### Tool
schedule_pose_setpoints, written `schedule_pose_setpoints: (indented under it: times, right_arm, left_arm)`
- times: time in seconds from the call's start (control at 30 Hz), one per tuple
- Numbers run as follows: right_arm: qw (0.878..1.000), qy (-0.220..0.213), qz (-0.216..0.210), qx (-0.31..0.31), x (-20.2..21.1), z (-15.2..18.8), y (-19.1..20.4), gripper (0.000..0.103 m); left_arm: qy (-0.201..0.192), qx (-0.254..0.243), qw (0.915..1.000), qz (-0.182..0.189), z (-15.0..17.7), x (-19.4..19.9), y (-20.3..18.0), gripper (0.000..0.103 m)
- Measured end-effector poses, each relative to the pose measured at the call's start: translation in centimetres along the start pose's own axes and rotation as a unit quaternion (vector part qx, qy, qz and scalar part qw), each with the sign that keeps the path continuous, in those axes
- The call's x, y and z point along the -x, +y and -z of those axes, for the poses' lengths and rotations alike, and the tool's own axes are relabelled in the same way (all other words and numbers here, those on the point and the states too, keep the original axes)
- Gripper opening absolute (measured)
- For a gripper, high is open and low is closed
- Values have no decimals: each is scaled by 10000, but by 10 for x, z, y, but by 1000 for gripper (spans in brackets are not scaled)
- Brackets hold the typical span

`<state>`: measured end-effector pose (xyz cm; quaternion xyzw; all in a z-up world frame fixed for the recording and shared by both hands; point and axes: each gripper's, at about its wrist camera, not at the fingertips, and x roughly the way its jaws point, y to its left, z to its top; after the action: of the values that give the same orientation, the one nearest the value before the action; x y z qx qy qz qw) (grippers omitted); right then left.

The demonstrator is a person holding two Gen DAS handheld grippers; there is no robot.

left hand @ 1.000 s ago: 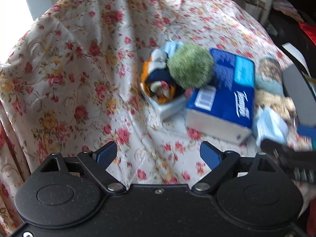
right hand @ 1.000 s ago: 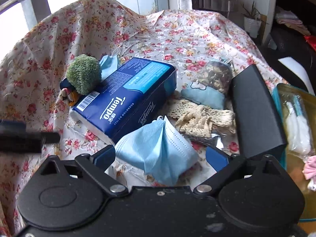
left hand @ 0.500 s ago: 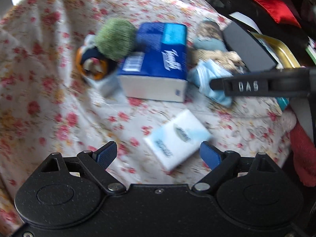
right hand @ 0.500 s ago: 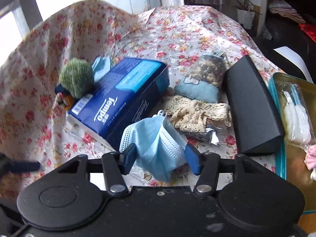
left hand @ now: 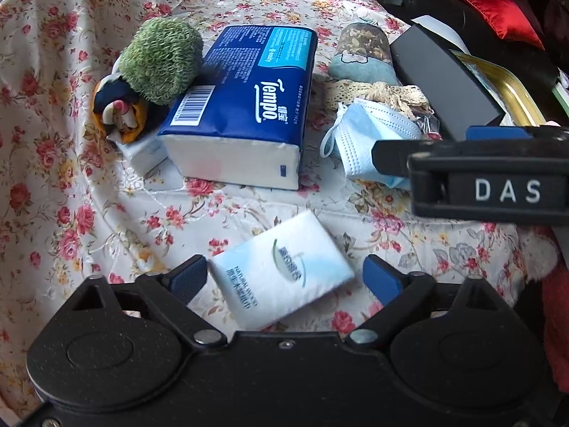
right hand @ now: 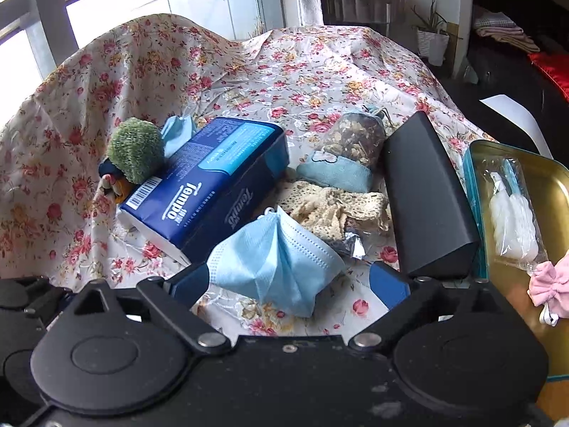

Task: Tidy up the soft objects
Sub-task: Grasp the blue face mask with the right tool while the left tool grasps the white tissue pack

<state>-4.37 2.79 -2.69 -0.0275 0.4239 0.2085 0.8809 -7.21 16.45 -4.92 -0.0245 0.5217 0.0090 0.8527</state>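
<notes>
My left gripper [left hand: 284,277] is open around a small white tissue pack [left hand: 281,274] lying on the flowered cloth; its left pad touches the pack's corner. My right gripper [right hand: 290,283] is open around a blue face mask [right hand: 281,259], which also shows in the left wrist view [left hand: 370,138]. A blue Tempo tissue pack [left hand: 249,96] lies in the middle, also in the right wrist view [right hand: 209,181]. A green fuzzy ball [left hand: 160,60] rests on a navy-orange cloth bundle [left hand: 117,110]. A cream lace piece [right hand: 338,210] and a teal sachet [right hand: 348,156] lie behind the mask.
A black case [right hand: 426,199] lies right of the lace. A gold tin tray [right hand: 554,192] at the right holds a plastic bag and a pink bow [right hand: 549,284]. The flowered cloth [right hand: 142,71] rises into a hump at the back left. A red cushion [left hand: 494,10] lies far right.
The right gripper has opened wider around the mask after narrowing. The left gripper swung right and down from the ball to the small white tissue pack, which is now between its fingers.
</notes>
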Motion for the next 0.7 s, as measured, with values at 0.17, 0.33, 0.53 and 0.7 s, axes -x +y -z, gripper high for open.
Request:
schedule_pose_setpoints:
  times: [0.17,0.33,0.53,0.7]
  right_arm:
    - [10000,56,50,-32,-4,1,-4,98]
    - [9999,89,49,30,-8,2,0,100]
    - [9998,144,62,149,-18,0,9,103]
    - [9993,304,115,198,-37,-3,14,103]
  left_arm:
    - [92,45,9999,-51,-2,-10,-1,87]
    - [105,49,9999,15,1,-11,4,77]
    - [122,72,9999,-76,5,-1,17,77]
    - [140,131,9997,-169,6,5,29,77]
